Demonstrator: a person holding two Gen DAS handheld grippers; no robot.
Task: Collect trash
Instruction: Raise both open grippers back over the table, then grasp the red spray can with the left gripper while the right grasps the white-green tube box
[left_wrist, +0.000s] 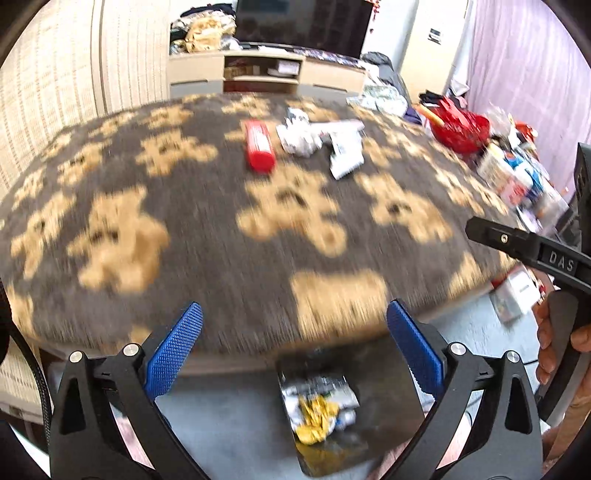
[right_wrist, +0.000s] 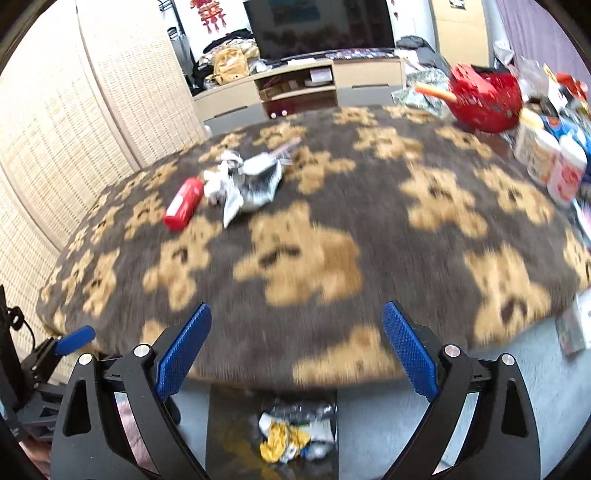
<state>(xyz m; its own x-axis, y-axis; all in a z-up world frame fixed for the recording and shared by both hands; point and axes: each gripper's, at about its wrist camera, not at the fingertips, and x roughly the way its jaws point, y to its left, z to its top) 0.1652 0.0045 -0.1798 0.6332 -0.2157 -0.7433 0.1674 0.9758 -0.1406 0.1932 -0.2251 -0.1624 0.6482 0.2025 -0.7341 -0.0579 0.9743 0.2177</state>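
Below both grippers, on the pale floor at the near edge of a low table, stands a dark bin (right_wrist: 236, 435) with crumpled wrappers (right_wrist: 291, 435) already inside: silver foil, white paper and something yellow. The left gripper (left_wrist: 295, 339) and the right gripper (right_wrist: 297, 341) each hang above it with their blue pads spread wide and nothing between them.

On the table, which is covered by a brown cloth with tan bear shapes (right_wrist: 369, 192), more trash remains. A red packet (right_wrist: 183, 208) lies flat, and just beside it, touching or nearly so, sits a heap of crumpled white paper and silver foil wrappers (right_wrist: 243, 181). They lie well apart from the bin, towards the far side of the cloth.

Judging from the empty jaws over the bin, a drop-off looks finished and the step in hand is going back for more. The next move probably calls for reaching across the table and closing on the red packet or the loose foil, which may crumple or slip.

Only the left wrist view shows the person's hand (left_wrist: 554, 343) holding the other gripper's handle at the right edge. Only the right wrist view shows the white jars (right_wrist: 554, 166) on the table's right side clearly, with a red basket (right_wrist: 484, 99) behind them. Both pictures are blurred.
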